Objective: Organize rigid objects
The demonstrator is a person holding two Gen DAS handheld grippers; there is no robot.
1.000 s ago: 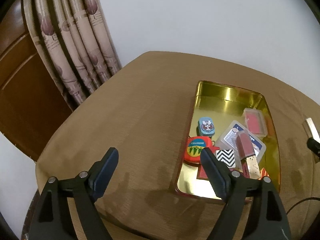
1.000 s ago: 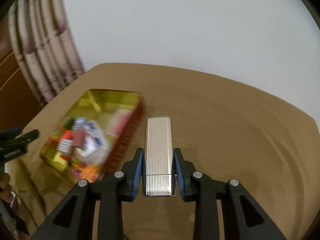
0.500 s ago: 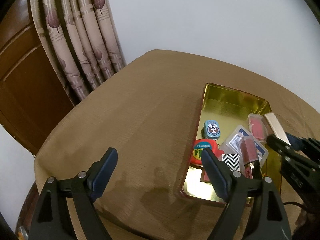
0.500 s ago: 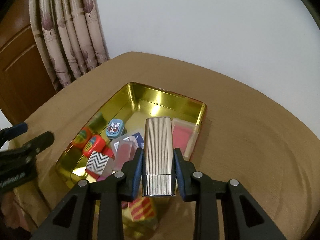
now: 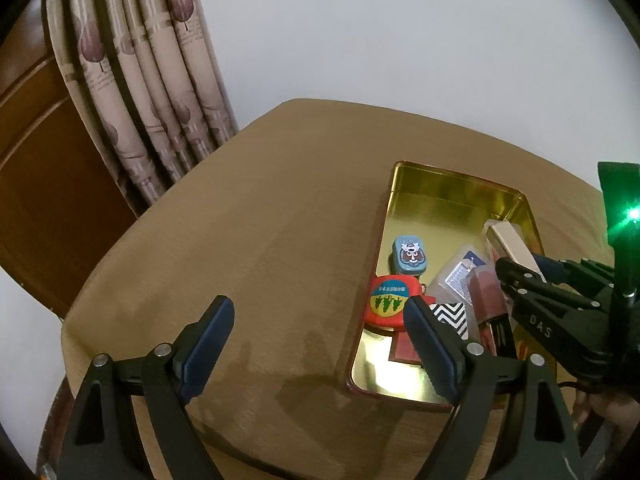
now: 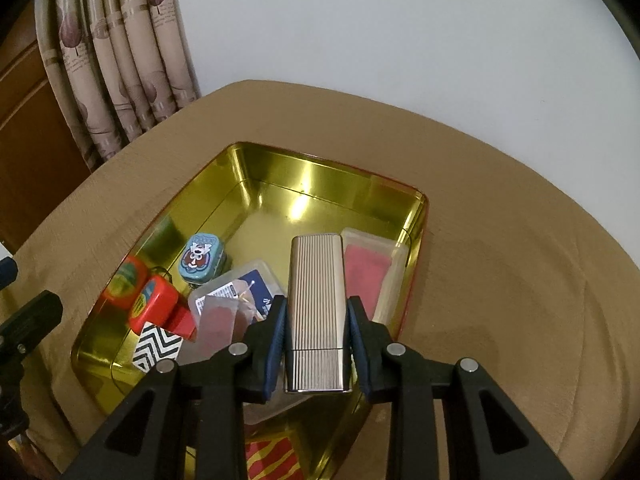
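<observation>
My right gripper [image 6: 316, 320] is shut on a ribbed silver metal case [image 6: 317, 300] and holds it above the right half of a gold tin tray [image 6: 320, 176]. The tray holds a small blue tin [image 6: 201, 258], a red tape measure [image 6: 154, 302], a zigzag-patterned card [image 6: 157, 346], clear plastic boxes [image 6: 372, 268] and other small items. In the left wrist view my left gripper [image 5: 316, 320] is open and empty above the tablecloth, just left of the tray [image 5: 452, 184]. The right gripper [image 5: 532, 280] with the silver case [image 5: 512, 240] enters from the right.
The tray sits on a round table under a tan cloth [image 5: 260, 240]. A patterned curtain [image 5: 152, 80] and a brown wooden door [image 5: 36, 160] stand at the far left, a white wall behind. The table edge is close below the left gripper.
My right gripper has carried the silver case from right of the tray to above it and lowered it closer. The left gripper stayed open and shifted slightly left.
</observation>
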